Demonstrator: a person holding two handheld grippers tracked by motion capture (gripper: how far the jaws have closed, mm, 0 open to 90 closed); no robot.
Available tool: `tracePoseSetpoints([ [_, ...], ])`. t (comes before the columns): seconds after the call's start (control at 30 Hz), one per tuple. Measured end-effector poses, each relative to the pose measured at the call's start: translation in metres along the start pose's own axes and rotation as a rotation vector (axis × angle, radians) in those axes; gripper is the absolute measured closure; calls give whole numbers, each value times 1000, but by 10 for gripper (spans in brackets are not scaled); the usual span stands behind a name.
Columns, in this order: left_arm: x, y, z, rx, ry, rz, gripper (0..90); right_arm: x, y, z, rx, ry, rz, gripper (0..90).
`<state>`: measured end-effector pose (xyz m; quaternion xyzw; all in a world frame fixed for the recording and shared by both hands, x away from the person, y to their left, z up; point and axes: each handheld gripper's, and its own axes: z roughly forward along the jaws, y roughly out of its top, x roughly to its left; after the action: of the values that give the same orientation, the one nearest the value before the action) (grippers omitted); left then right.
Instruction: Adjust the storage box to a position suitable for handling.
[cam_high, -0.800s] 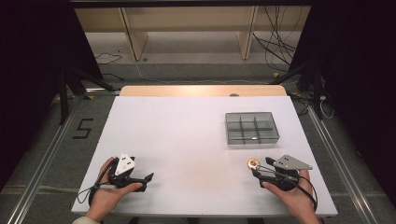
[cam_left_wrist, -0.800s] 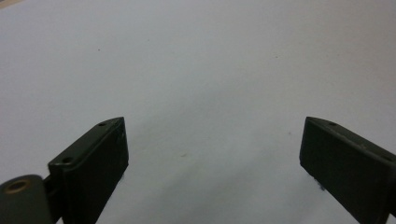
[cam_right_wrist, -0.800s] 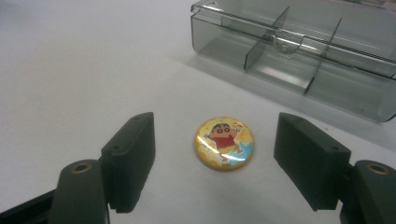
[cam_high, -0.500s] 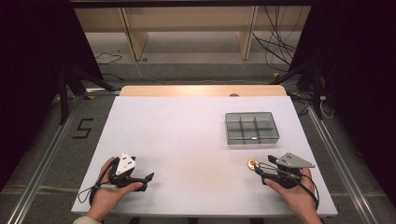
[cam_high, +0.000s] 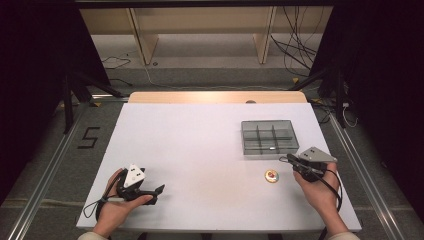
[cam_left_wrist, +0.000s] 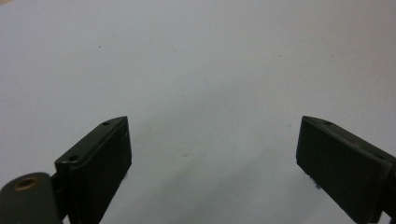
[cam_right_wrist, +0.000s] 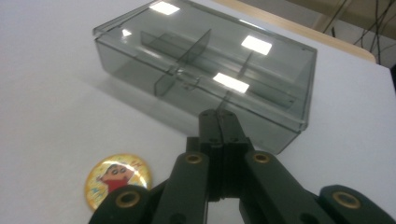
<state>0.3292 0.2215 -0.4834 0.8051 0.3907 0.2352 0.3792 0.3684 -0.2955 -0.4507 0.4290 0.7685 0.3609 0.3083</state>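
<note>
Smoked plastic box (cam_right_wrist: 205, 74) is being approached by the right claw (cam_right_wrist: 218, 116), pressed together and empty; a thin, light, slippery badge (cam_right_wrist: 117, 179) beside the box is best pinched by its rim. The left claw (cam_left_wrist: 212, 154) is being held spread.

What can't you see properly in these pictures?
- Round badge: in the right gripper view the right claw, shut, covers its lower right edge; in the high view its drawing is too small to make out.
- Clear box: whether anything lies in its compartments; glare on the lid hides it.
- Left claw: open over bare table; the bottom edge cuts its body off.
</note>
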Motion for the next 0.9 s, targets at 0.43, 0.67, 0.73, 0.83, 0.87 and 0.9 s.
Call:
tracePoseSetpoints([
  [0.43,0,-1,2,4,-3,-4,106,-45,21,20,33,-125,78,900],
  [0.67,-1,-1,3,5,-2,-3,106,-68,19,47,103,-132,115,900],
  [0.73,-1,-1,3,5,-2,-2,106,-73,19,53,122,-116,126,900],
  [0.83,-1,-2,3,6,-4,-6,108,-81,17,63,154,-98,139,900],
  [0.87,-1,-2,3,6,-4,-6,108,-83,16,66,164,-89,141,900],
  [0.9,-1,-2,3,4,-3,-7,108,-84,16,68,173,-81,137,900],
])
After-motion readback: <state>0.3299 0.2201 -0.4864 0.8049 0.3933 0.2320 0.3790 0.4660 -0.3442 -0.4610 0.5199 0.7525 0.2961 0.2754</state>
